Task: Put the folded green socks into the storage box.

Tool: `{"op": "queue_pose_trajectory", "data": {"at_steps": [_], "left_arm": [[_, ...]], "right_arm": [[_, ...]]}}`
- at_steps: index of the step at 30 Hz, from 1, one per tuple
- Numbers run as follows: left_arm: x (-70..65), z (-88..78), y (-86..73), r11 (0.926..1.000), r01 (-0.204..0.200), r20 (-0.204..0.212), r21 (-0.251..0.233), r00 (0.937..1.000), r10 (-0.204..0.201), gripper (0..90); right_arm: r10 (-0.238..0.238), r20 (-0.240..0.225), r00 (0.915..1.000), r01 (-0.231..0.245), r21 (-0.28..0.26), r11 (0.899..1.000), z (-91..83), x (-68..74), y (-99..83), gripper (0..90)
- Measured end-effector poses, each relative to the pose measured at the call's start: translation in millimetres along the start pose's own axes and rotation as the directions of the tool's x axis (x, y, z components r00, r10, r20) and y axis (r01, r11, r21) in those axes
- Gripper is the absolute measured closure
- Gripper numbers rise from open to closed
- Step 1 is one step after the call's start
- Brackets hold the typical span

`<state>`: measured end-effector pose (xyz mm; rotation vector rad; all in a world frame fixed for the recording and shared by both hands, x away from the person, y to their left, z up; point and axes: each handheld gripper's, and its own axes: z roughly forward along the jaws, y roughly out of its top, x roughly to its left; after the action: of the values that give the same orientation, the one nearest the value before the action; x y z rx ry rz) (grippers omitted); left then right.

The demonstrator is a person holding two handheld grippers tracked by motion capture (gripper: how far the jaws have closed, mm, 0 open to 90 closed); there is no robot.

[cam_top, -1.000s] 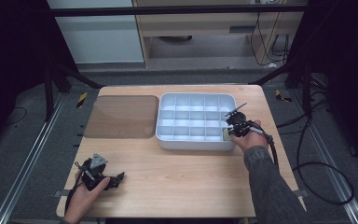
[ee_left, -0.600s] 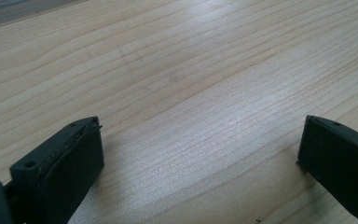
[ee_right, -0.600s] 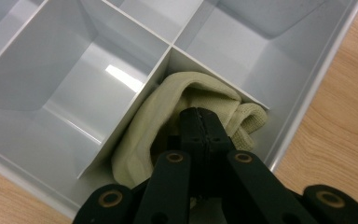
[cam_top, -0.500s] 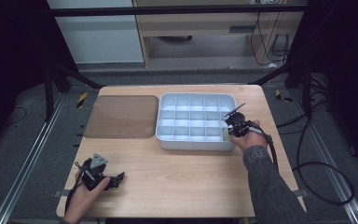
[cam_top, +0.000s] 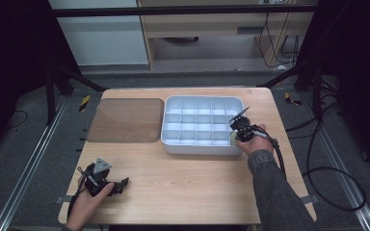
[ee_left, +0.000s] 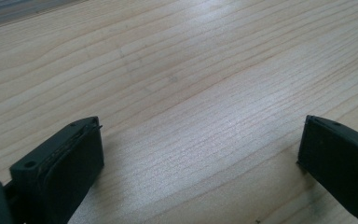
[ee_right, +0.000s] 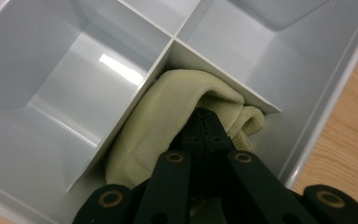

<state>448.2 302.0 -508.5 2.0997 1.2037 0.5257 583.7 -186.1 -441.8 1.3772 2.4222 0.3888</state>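
A white tray [cam_top: 200, 150] with several compartments stands on the wooden table [cam_top: 197, 192], right of centre. A pale yellow cloth [ee_right: 168, 112] lies bunched in the tray's front right corner compartment, against the divider. My right gripper [ee_right: 208, 123] is pushed into that compartment with its jaws shut on the cloth; in the high view the right gripper [cam_top: 234, 136] sits over the tray's front right corner, where a bit of the cloth [cam_top: 232, 140] peeks out. My left gripper [cam_top: 121, 185] rests near the table's front left, and in its own view the left gripper [ee_left: 200, 149] stands open over bare wood.
A translucent brown sheet [cam_top: 125, 120] lies flat on the table left of the tray. The tray wall [ee_right: 317, 112] runs close beside my right gripper, with table wood just outside it. Dark floor and frame rails surround the table.
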Motion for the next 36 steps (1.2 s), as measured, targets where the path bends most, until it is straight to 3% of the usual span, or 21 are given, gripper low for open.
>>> {"op": "queue_pose_trajectory", "data": {"at_steps": [15, 36], "left_arm": [[0.0, 0.0, 0.0, 1.0, 0.0, 0.0, 0.0, 1.0, 0.0, 0.0], [0.0, 0.0, 0.1, 1.0, 0.0, 0.0, 0.0, 1.0, 0.0, 0.0]], "right_arm": [[0.007, 0.01, 0.9999, -0.007, -0.013, 1.0, -1.4, -1.7, 0.6, 90.0], [0.029, -0.023, 0.9993, -0.031, -0.078, 0.996, -16.2, -5.7, -5.8, 90.0]]}}
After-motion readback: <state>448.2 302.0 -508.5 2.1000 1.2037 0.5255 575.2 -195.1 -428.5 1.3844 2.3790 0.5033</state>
